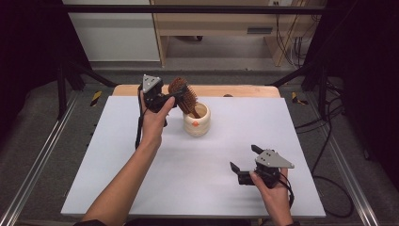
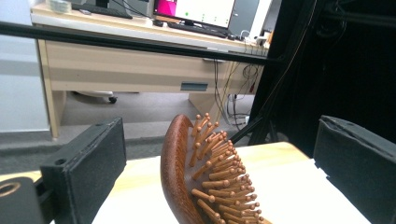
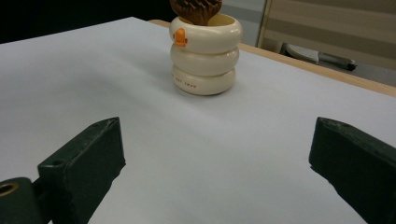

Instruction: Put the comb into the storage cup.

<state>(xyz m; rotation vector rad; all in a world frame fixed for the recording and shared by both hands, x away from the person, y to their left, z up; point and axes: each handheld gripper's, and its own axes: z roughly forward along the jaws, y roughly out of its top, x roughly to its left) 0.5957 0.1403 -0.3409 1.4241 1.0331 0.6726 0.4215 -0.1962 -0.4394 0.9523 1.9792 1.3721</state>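
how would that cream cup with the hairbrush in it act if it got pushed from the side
The cup looks stiff and glossy, so it would probably slide on the smooth white sheet. It is tall for its base, and the hairbrush leans out over the rim, so a high push might tip it.

Even, bright overhead light on the white table (image 1: 197, 174), soft shadows, dark surroundings, slightly soft gripper views.
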